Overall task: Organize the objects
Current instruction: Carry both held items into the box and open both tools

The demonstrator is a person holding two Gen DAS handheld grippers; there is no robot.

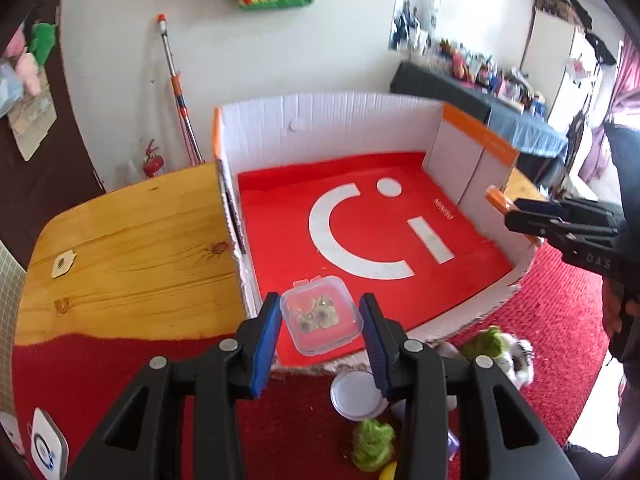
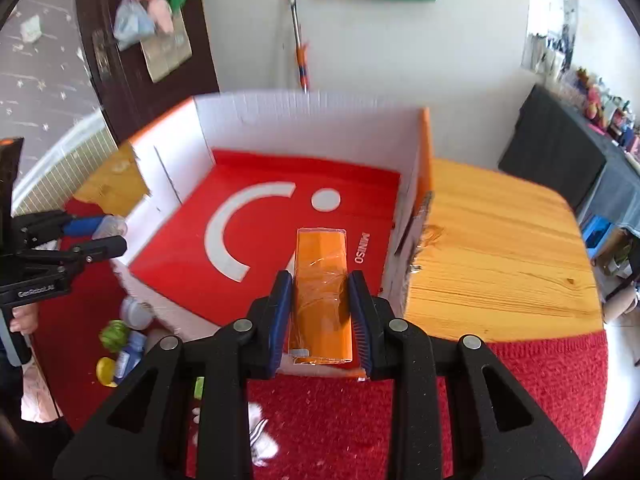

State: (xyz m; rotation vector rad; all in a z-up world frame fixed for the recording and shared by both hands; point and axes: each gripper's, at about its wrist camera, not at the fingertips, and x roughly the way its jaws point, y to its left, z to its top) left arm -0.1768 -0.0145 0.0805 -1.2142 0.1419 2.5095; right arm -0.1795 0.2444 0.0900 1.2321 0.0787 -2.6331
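— What did each hand-held gripper have?

— The left hand-held gripper [image 1: 320,332] pinched a small clear container [image 1: 320,320] by its sides; the right hand-held gripper [image 2: 320,312] was clamped on a flat orange packet [image 2: 322,292].

— Where?

— Both hung over the near edge of the cardboard box [image 1: 320,120] (red bag lining its floor) on the counter [image 1: 132,240] — likely to be dropped in, while other bits lay on the red rug [image 1: 560,300].

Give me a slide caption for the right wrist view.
Right gripper holds an orange box over the red-lined cardboard tray.
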